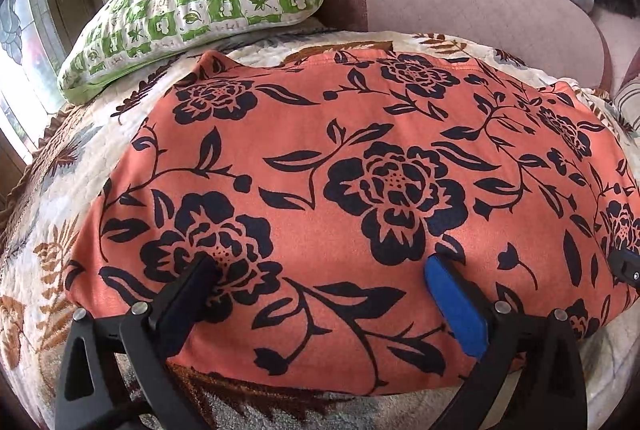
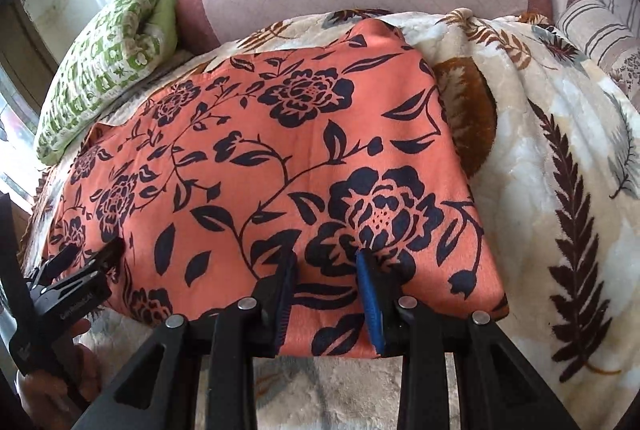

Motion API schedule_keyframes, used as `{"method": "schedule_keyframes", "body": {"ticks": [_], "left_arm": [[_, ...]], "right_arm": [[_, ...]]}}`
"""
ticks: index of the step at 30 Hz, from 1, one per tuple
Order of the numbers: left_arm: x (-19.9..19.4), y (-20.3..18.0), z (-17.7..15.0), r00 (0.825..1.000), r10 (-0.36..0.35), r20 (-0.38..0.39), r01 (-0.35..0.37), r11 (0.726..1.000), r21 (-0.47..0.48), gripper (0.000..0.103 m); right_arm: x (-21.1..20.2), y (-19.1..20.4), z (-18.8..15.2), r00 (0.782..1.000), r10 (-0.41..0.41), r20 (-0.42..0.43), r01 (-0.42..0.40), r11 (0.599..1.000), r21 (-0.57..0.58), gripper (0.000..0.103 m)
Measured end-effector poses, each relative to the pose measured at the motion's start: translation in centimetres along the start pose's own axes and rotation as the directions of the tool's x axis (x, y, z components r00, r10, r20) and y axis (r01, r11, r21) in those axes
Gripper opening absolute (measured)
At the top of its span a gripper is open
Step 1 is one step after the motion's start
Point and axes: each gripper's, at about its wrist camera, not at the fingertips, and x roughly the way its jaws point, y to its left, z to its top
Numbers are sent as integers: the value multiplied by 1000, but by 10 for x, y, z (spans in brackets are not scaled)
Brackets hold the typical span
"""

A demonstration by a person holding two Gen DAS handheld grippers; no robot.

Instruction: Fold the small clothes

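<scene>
Smooth orange floral garment (image 1: 360, 149) on plush blanket (image 2: 560, 133) — left gripper (image 1: 320, 270) spread wide, right gripper (image 2: 326, 262) narrowly parted.

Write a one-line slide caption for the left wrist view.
Left gripper open wide over the near edge of an orange floral garment spread flat on a leaf-print blanket.

garment (image 1: 352, 205): orange cloth printed with black roses and leaves
state: spread flat, smooth, edges folded under
place: fills the left wrist view's centre, near hem at 6 o'clock, far edge at 12 o'clock
</scene>
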Motion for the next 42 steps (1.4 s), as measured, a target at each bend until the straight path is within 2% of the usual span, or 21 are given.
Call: {"method": "schedule_keyframes", "body": {"ticks": [3,5,7,9,11,14,16,22,24,26,32,37,42], "left_arm": [[-4,4,2,1000,-21,-23,21,1000,11,103],[-12,4,3,1000,-2,-20,3,1000,27,103],[-24,3,2,998,49,27,-50,998,48,103],[-39,2,2,992,85,88,-92,993,80,103],[-52,4,1,989,82,124,-94,990,102,103],[-61,10,-3,986,80,147,-96,990,105,103],[-61,17,-5,989,62,132,-76,992,100,103],[-42,41,-2,996,62,58,-64,997,38,103],[-27,49,0,999,45,1,-45,999,3,103],[-19,54,0,999,37,-23,-37,999,-17,103],[-35,56,11,998,37,44,-36,999,-38,103],[-47,52,18,992,64,112,-62,998,-25,103],[-49,54,18,992,60,112,-58,998,-23,103]], "right_arm": [[-2,1,-2,1000,-9,5,9,1000,11,35],[-4,3,-2,1000,-22,5,22,1000,10,35],[-9,6,-2,999,-30,9,30,999,17,35],[-17,8,-1,999,-5,33,4,999,47,35],[-27,12,1,996,16,90,-22,997,71,35],[-36,26,3,988,24,154,-32,998,48,35],[-33,35,0,986,27,165,-33,999,33,35],[1,42,-8,998,3,58,-6,998,58,35],[5,49,-10,997,-31,69,30,999,14,35],[7,54,-11,996,-51,76,52,999,-12,37],[5,48,-3,996,-18,91,17,1000,13,37],[-4,46,4,989,-12,146,10,1000,12,37],[-12,47,4,986,9,168,-11,1000,10,37]]}}
